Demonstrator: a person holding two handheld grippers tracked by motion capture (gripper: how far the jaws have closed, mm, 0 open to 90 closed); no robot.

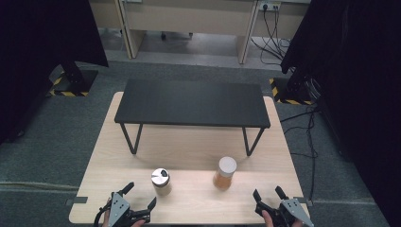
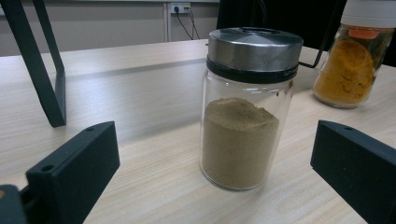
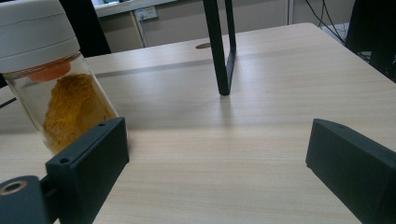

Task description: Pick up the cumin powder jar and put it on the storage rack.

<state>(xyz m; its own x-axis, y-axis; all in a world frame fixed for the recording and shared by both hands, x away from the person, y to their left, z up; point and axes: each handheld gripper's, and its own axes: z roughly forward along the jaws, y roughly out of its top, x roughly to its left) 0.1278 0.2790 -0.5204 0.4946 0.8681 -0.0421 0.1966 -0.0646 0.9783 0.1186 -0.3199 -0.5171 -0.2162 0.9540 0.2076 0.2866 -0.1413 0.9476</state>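
A glass jar of brown powder with a silver lid stands upright on the wooden table, left of centre. To its right stands a jar of orange powder with a white lid. My left gripper is open near the table's front edge, just short of the brown jar, which stands ahead between its jaws without touching them. My right gripper is open at the front right, with the orange jar ahead and to the left of its jaws.
A black low shelf on thin metal legs spans the far half of the wooden table. Its legs stand behind the jars. Black curtains, desks and cables lie beyond the table.
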